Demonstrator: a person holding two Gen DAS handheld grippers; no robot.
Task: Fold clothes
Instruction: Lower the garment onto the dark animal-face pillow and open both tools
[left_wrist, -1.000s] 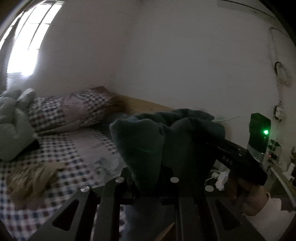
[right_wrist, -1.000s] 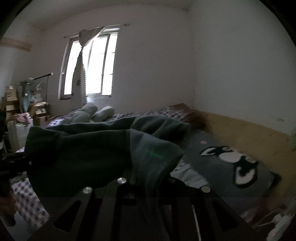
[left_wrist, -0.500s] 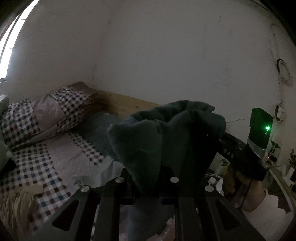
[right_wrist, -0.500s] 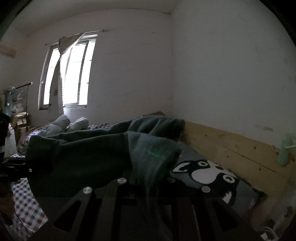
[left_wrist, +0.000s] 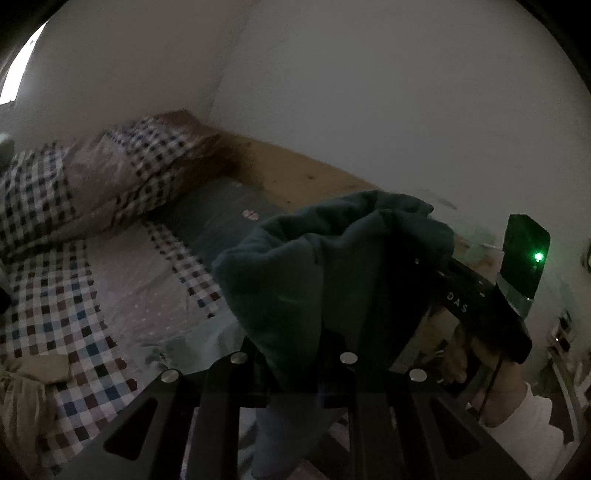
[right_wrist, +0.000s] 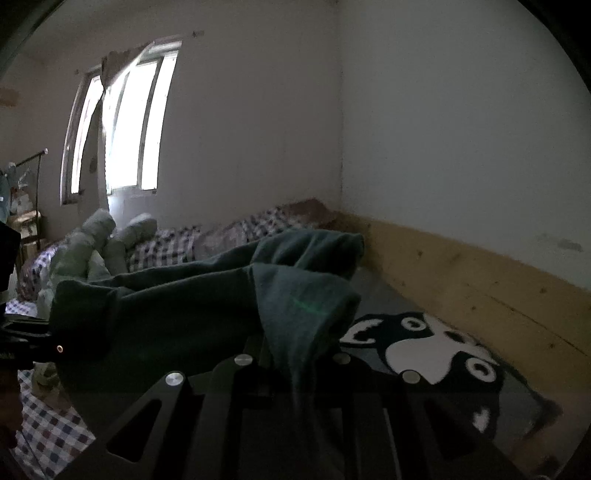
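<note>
Status: dark green garment (left_wrist: 332, 266) is off the bed (left_wrist: 122, 280), held up in the air between both grippers and well above the checked sheet. Left gripper (left_wrist: 295, 354) is clamped on a bunched edge of it; cloth drapes over the fingers and hangs down between them. Right gripper (right_wrist: 295, 354) is pinching another edge the same way — fabric spills over the front and stretches left toward the other gripper's body.

Progress, my read: early. No flat fold visible; the garment looks bunched and doubled over itself, not laid out. Left to do: spread it on the bed, make the folds, set it down.

Hard to tell:
- fingertips of both grippers are buried under cloth, so exact closure can't be seen — the grip is inferred from the fabric hanging there
- garment type (sleeves, legs) unreadable in this dim light
- lower hem is cut off at the frame bottom
- bed's near edge is hidden behind the gripper bodies; the panda-print blanket (right_wrist: 436, 347) along the wall-side edge is partly cut off too
</note>
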